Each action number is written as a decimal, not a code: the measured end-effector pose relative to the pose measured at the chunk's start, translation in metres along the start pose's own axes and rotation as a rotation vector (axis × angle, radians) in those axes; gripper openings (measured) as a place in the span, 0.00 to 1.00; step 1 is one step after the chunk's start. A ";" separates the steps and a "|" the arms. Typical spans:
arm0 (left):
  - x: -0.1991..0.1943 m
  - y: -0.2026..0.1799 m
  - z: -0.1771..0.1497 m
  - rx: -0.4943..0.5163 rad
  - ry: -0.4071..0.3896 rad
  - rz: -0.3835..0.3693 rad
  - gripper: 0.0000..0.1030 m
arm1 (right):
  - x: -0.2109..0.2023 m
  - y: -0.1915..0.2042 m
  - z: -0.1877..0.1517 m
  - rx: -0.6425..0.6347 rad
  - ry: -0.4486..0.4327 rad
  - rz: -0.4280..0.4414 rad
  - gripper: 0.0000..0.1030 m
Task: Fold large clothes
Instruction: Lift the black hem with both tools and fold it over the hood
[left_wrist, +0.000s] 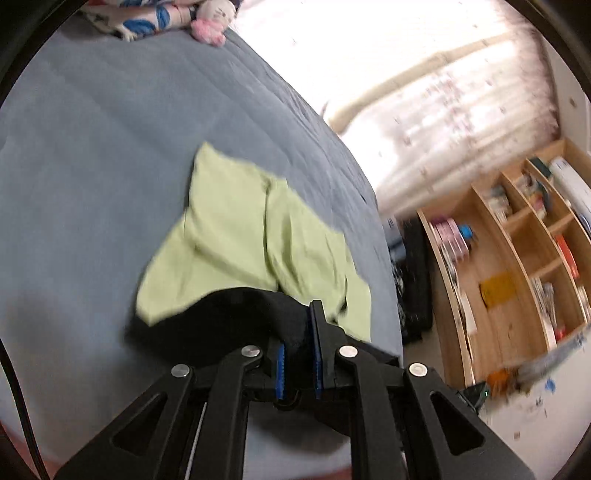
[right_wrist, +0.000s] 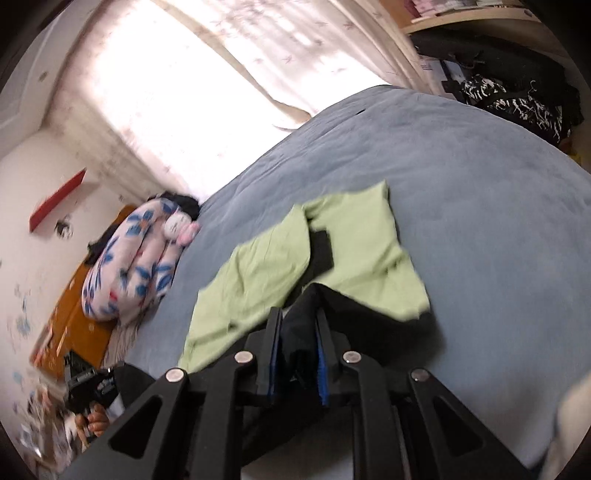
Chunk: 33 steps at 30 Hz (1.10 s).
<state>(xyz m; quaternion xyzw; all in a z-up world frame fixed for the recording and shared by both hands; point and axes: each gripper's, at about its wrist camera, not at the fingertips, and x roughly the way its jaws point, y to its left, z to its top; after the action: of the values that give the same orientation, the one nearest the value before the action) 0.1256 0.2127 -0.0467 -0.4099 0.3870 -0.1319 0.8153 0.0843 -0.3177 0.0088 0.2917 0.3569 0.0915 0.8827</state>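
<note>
Left wrist view: left gripper (left_wrist: 300, 345) clenched on black garment (left_wrist: 236, 317), bunched at 6 o'clock of green cloth (left_wrist: 251, 240) on bed (left_wrist: 92, 147). Right gripper (right_wrist: 298, 345) likewise grasping black fabric. Soft, light, limp; best pinched at corners or hem.

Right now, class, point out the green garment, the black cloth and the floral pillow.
green garment (left_wrist: 236, 221): left wrist view, middle of its flat upper panel.
black cloth (right_wrist: 299, 328): right wrist view, bunched fold between the fingers.
floral pillow (right_wrist: 129, 266): right wrist view, its middle.
</note>
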 end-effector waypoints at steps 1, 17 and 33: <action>0.007 -0.002 0.015 -0.004 -0.010 0.012 0.08 | 0.013 0.001 0.018 0.007 -0.005 -0.016 0.15; 0.211 0.065 0.181 -0.107 0.094 0.275 0.41 | 0.249 -0.049 0.119 0.027 0.169 -0.283 0.43; 0.264 0.049 0.172 0.389 0.284 0.427 0.48 | 0.296 -0.066 0.136 -0.203 0.265 -0.314 0.46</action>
<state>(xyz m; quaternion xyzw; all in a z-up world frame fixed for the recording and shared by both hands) 0.4230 0.2001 -0.1595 -0.1336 0.5416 -0.0853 0.8256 0.3904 -0.3227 -0.1219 0.1275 0.4997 0.0260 0.8564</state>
